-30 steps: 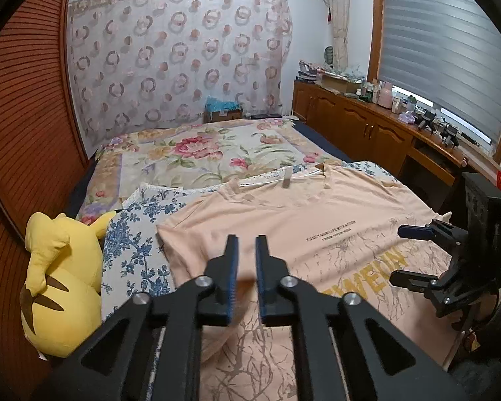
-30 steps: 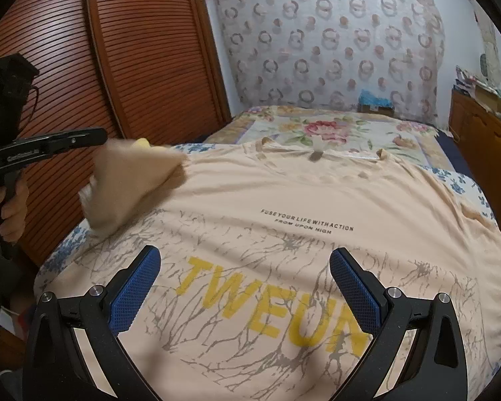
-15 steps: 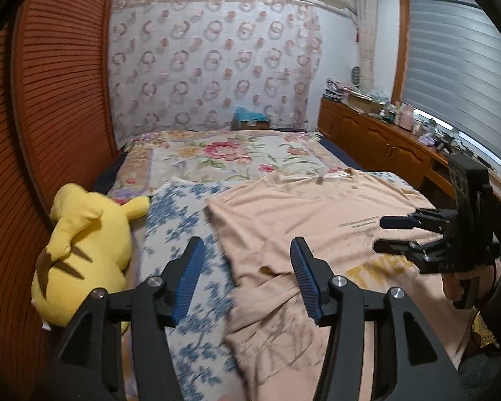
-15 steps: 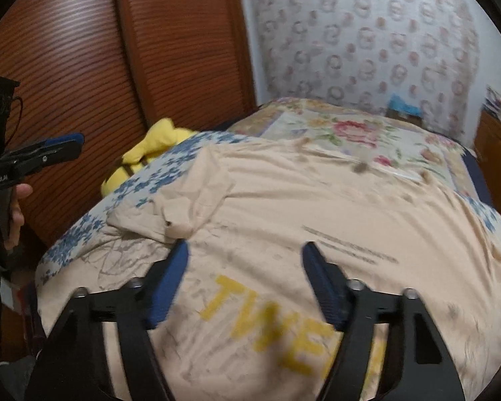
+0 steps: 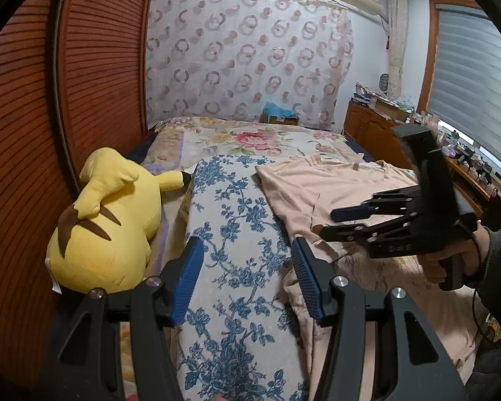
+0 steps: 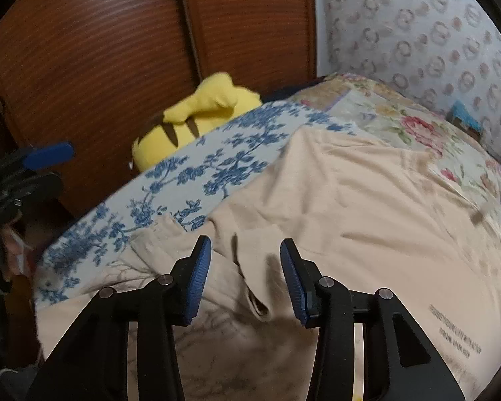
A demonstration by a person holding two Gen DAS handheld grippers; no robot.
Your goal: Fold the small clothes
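Left wrist view: you are holding your left gripper released, nothing between its jaws, over the blue floral cloth, the peach T-shirt lying just right of the jaws. Your right gripper is closing, jaws straddling a folded-over sleeve fold without pressing it.

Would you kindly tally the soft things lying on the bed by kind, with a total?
T-shirts: 1, peach
Plush toys: 1, yellow
Blue-flowered cloths: 1
Rose-patterned covers: 1
Total: 4
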